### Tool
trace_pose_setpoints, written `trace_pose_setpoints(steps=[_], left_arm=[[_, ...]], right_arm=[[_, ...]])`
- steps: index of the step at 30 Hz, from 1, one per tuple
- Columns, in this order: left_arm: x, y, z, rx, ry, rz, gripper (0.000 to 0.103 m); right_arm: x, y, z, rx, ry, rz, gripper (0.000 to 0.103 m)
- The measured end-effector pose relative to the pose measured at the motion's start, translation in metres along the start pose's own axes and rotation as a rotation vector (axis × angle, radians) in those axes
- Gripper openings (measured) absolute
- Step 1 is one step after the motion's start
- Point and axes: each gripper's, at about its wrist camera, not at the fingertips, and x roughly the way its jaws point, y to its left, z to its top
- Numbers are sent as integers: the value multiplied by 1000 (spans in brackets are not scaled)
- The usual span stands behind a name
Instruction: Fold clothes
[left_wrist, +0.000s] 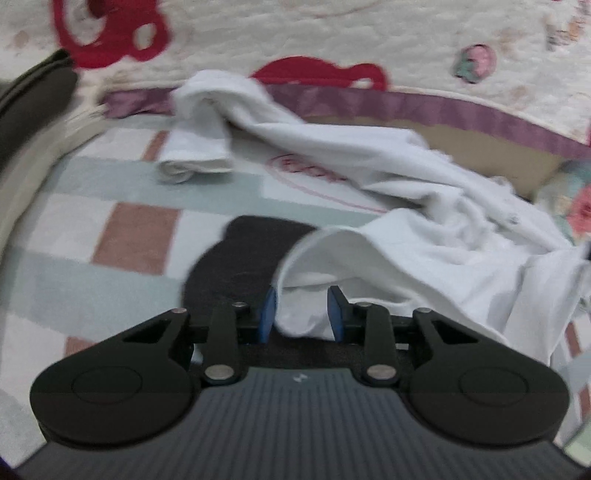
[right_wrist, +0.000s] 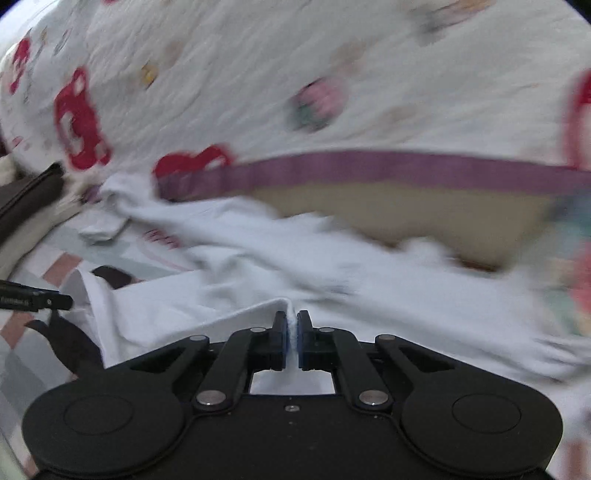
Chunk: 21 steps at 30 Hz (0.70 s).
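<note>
Two tools work the same white garment (left_wrist: 424, 221), which lies crumpled across a checked blanket (left_wrist: 74, 229) of pale green, white and pink squares. Nearest in the left wrist view, the left tool (left_wrist: 302, 312) has its blue-padded jaws apart, and a raised fold of the white cloth's edge sits in the gap between them; whether the pads touch the cloth cannot be told. Just under and to the left of that fold a dark piece of fabric (left_wrist: 240, 258) lies flat on the blanket.

In the right wrist view, the right tool (right_wrist: 291, 338) has its jaws nearly closed and pinches a thin ridge of the white garment's edge between the blue pads. At the left edge of this view the tip of the left tool (right_wrist: 37, 300) shows beside the lifted fold, with the dark fabric (right_wrist: 70, 339) below it.

Farther out, the garment spreads toward the right, bunched and rumpled, and a red oval print (left_wrist: 314, 177) shows on it near the middle. Beyond that, a sleeve (left_wrist: 199, 129) doubles back on itself and rests on the blanket.

Behind the garment a purple band (left_wrist: 443, 110) borders a cream quilt (left_wrist: 332, 37) with red shapes. A dark folded item (left_wrist: 33, 103) lies at the far left edge.
</note>
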Motion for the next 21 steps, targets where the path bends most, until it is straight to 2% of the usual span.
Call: trace_pose_setpoints(steps=[3, 5, 8, 9, 11, 13, 15, 18, 21], left_arm=[[8, -5, -7, 8, 55, 58, 31], [3, -6, -6, -10, 51, 41, 38], [-4, -10, -5, -34, 49, -17, 47], [-4, -17, -9, 5, 73, -22, 49], [-2, -32, -19, 101, 130, -27, 61], [4, -45, -36, 188, 188, 40, 61], [8, -45, -47, 178, 202, 93, 61], [-4, -38, -50, 135, 134, 136, 61], [-25, -24, -50, 25, 70, 84, 61]], right_arm=[[-54, -39, -21, 93, -31, -115, 6], [-79, -61, -39, 167, -41, -162, 6], [-93, -84, -67, 279, -37, -169, 6], [-93, -89, -74, 309, -36, -164, 6], [-87, -98, -83, 358, -31, -147, 6], [-79, -102, -87, 378, -36, -140, 6], [-72, -103, -88, 393, -47, -143, 6], [-76, -95, -89, 366, -89, -164, 6], [-100, -98, -86, 344, -134, -182, 6]])
